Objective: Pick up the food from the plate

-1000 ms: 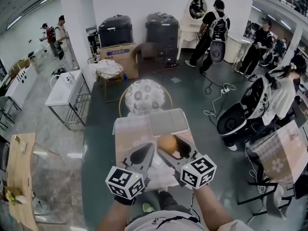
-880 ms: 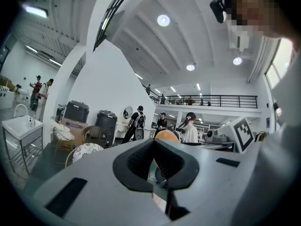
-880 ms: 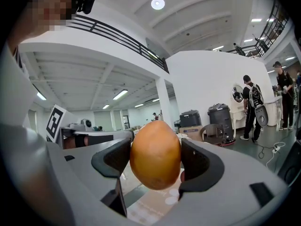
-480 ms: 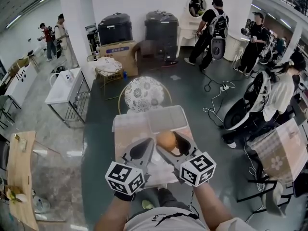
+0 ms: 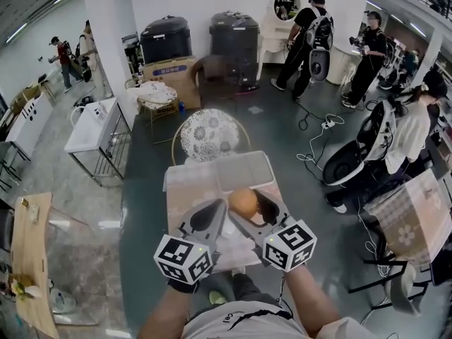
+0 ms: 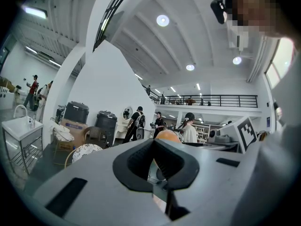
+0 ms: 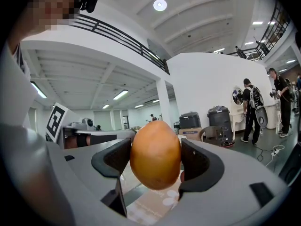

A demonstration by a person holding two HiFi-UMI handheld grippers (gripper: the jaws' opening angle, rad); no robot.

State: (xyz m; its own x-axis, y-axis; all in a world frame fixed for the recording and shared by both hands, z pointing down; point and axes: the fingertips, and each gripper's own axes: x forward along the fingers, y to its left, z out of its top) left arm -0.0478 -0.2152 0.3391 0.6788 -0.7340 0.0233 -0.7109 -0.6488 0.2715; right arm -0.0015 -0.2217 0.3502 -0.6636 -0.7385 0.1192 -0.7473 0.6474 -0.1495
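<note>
The room is a large hall with a dark green floor. A white sink stand is at left, black bins stand against the far wall, and people stand at right. A small desk with a pale pink top sits just below the camera, with a grey tray at its far edge. The left gripper hovers over the desk, jaws closed on nothing. Just beside it, the right gripper grips the food, an orange oval held above the desk. In the right gripper view its long axis stands upright between the jaws.
</note>
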